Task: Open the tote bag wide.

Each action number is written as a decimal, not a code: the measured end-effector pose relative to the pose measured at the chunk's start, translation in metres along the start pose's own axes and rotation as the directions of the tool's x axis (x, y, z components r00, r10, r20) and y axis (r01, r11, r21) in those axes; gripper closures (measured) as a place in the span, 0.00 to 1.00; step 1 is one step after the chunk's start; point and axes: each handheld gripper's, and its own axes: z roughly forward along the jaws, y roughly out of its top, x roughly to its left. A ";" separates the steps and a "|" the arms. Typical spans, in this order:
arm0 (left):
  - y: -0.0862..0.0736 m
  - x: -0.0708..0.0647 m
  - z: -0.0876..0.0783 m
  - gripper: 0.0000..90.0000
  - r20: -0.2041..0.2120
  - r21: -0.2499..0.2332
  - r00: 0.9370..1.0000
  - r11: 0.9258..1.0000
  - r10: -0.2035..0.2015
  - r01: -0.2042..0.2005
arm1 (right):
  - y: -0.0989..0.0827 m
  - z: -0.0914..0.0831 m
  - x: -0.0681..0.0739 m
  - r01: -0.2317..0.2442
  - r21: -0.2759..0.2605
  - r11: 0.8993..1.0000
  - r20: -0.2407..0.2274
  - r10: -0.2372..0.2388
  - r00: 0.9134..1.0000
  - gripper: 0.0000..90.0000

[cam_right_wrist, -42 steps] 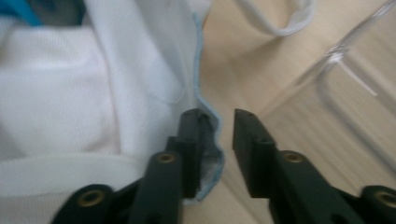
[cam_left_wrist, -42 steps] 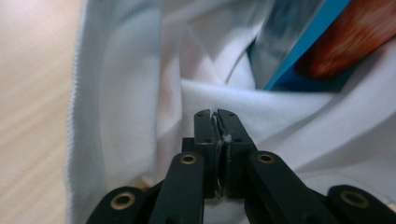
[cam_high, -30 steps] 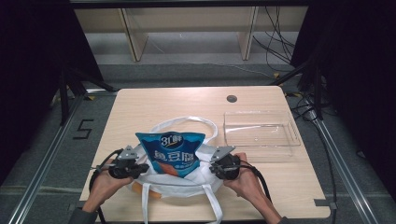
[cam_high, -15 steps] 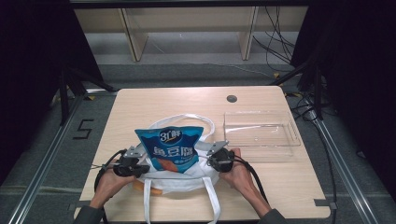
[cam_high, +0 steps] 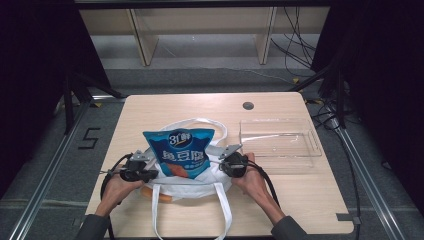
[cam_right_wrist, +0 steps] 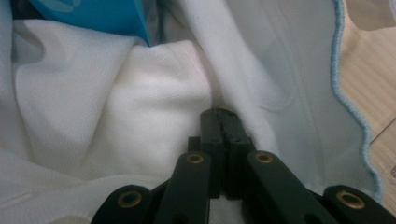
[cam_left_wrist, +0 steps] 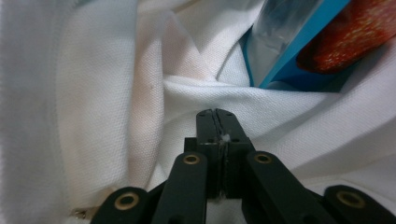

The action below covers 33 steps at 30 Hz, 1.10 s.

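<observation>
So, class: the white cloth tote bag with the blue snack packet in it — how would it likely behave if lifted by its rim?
The white tote bag is probably floppy: its cloth folds and creases in the left gripper view. It likely sags between the left gripper and the right gripper. The blue snack packet stands tall, so it may tip.

Between the two black tools, left (cam_high: 150, 171) and right (cam_high: 223, 161), the cloth bag (cam_high: 192, 182) was plain white, its weave showing as fine dots. The snack pouch (cam_high: 181, 152) standing in it was bright blue with white lettering and an orange-red patch low on its front. Beyond the right tool, the tray (cam_high: 280, 142) was clear and colourless on the pale wood-grain worktop (cam_high: 300, 200).
</observation>
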 end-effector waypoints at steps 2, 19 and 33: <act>0.000 -0.002 -0.003 0.95 -0.001 0.001 1.000 1.000 -0.006 0.006 | 0.000 -0.002 0.001 -0.016 -0.006 1.000 0.015 0.017 1.000 0.97; 0.007 -0.022 -0.051 0.79 -0.003 -0.148 1.000 0.989 0.012 -0.013 | 0.012 -0.061 -0.016 -0.129 -0.184 0.975 -0.083 0.115 0.990 0.80; -0.024 -0.066 -0.069 0.65 0.037 -0.167 0.999 0.985 0.039 -0.033 | 0.019 -0.084 -0.022 -0.147 -0.224 0.963 -0.102 0.127 0.987 0.63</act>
